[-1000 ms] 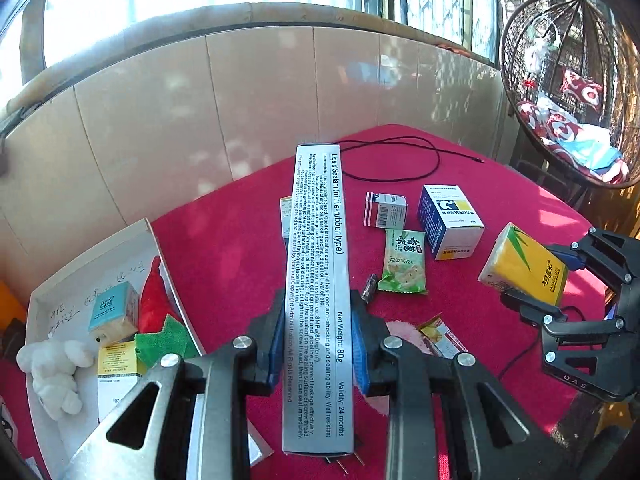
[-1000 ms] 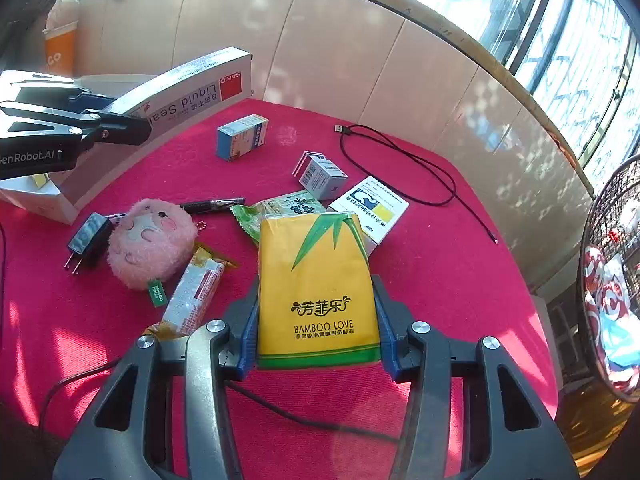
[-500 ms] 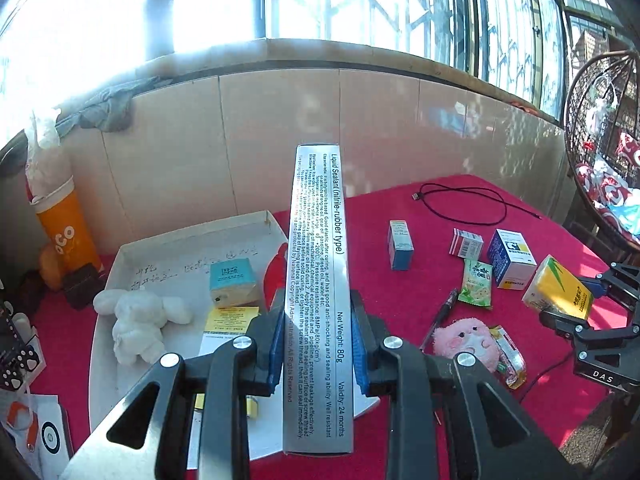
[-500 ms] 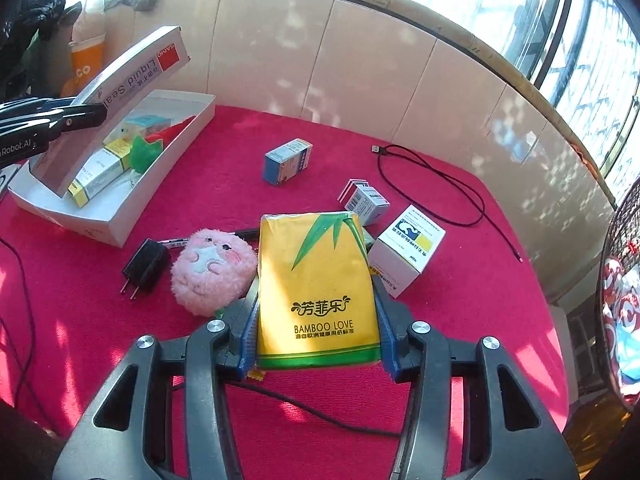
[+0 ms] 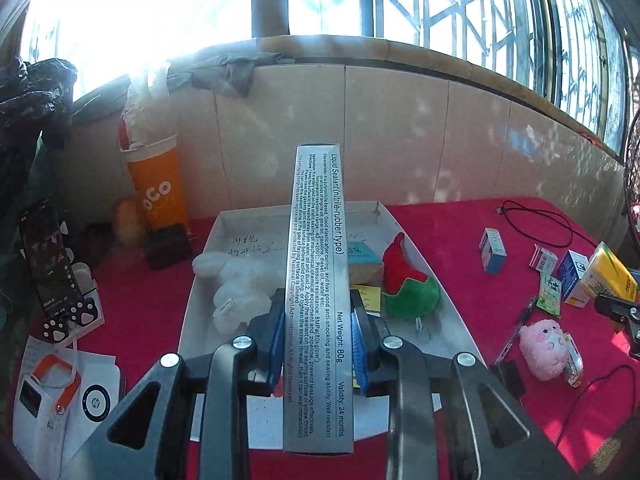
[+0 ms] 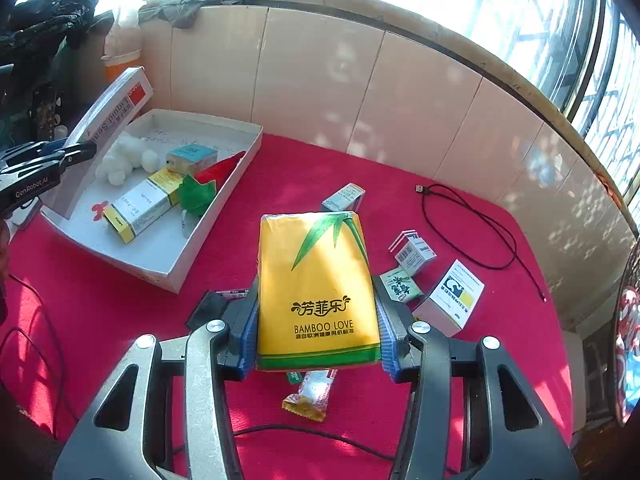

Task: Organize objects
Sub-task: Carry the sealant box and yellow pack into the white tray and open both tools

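My left gripper (image 5: 318,344) is shut on a long grey sealant box (image 5: 318,280) and holds it above the white tray (image 5: 432,264). The tray (image 6: 176,268) holds a white plush (image 6: 120,160), a teal box (image 6: 192,156), a yellow-white box (image 6: 140,208) and a red-green plush (image 6: 204,188). My right gripper (image 6: 318,344) is shut on a yellow tissue pack (image 6: 316,280) above the red table, right of the tray. The left gripper (image 6: 48,160) with the sealant box (image 6: 112,116) shows at the tray's left end in the right wrist view.
On the red cloth lie small boxes (image 6: 412,252), a white-blue box (image 6: 452,300), a green sachet (image 6: 400,284), a snack wrapper (image 6: 312,392), a pink plush (image 5: 544,344), a pen (image 5: 516,332), a black charger (image 6: 208,308) and a black cable (image 6: 472,232). An orange cup (image 5: 160,192) and a phone (image 5: 52,264) stand left of the tray.
My left gripper has swung left with the sealant box and now sits over the tray. My right gripper has moved left toward the tray with the tissue pack.
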The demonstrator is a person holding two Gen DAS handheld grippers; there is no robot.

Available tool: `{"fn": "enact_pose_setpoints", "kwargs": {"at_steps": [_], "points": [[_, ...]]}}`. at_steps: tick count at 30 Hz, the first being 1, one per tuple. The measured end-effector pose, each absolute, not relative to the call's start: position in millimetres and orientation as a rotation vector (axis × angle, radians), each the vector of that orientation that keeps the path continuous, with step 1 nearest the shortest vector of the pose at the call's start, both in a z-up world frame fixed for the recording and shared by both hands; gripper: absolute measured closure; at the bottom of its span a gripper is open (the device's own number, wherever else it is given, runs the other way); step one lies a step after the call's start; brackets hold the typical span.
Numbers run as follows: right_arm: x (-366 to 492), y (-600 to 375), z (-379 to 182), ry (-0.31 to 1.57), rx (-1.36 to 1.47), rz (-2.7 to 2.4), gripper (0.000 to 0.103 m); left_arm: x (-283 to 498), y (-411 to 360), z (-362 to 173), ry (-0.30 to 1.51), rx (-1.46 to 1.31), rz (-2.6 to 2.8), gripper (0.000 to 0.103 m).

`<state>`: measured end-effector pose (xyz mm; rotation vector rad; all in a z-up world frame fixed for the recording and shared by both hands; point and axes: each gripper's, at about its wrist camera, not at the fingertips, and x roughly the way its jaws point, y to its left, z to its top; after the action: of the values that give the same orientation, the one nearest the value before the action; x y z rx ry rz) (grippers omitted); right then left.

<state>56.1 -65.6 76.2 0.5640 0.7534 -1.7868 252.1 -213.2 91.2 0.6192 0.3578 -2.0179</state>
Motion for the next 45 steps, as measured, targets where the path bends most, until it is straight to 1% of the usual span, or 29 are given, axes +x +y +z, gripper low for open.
{"fn": "enact_pose_setpoints", "kwargs": {"at_steps": [9, 13, 19, 29, 37, 38, 40, 41, 42, 43, 44, 45], "points": [[88, -102, 89, 0.778, 0.519, -1.720, 0.055, 279, -228, 80, 0.423, 0.602, -1.950, 0.076], [91, -132, 87, 0.768, 0.585, -1.667, 0.055, 291, -243, 73, 0.482, 0.614, -1.919, 0.076], [102, -178, 75, 0.755, 0.676, -1.579, 0.055, 293, -266, 70, 0.514, 0.639, -1.907, 0.075], [107, -261, 50, 0.659, 0.840, -1.537, 0.055, 274, -285, 61, 0.485, 0.688, -1.887, 0.075], [112, -302, 28, 0.614, 0.872, -1.600, 0.053, 270, -296, 55, 0.455, 0.708, -1.834, 0.075], [111, -304, 27, 0.604, 0.880, -1.602, 0.052, 270, -298, 54, 0.461, 0.707, -1.834, 0.075], [108, -305, 26, 0.586, 0.888, -1.605, 0.041, 271, -298, 53, 0.466, 0.708, -1.830, 0.075], [108, -304, 27, 0.578, 0.885, -1.606, 0.023, 271, -299, 52, 0.467, 0.710, -1.826, 0.073], [108, -302, 29, 0.572, 0.873, -1.609, 0.017, 271, -299, 52, 0.468, 0.710, -1.823, 0.064], [109, -300, 32, 0.568, 0.859, -1.615, 0.017, 271, -299, 51, 0.470, 0.708, -1.822, 0.043], [110, -300, 34, 0.568, 0.846, -1.620, 0.017, 271, -297, 52, 0.470, 0.704, -1.823, 0.029], [111, -298, 37, 0.567, 0.836, -1.624, 0.017, 271, -296, 53, 0.464, 0.695, -1.828, 0.008]]}}
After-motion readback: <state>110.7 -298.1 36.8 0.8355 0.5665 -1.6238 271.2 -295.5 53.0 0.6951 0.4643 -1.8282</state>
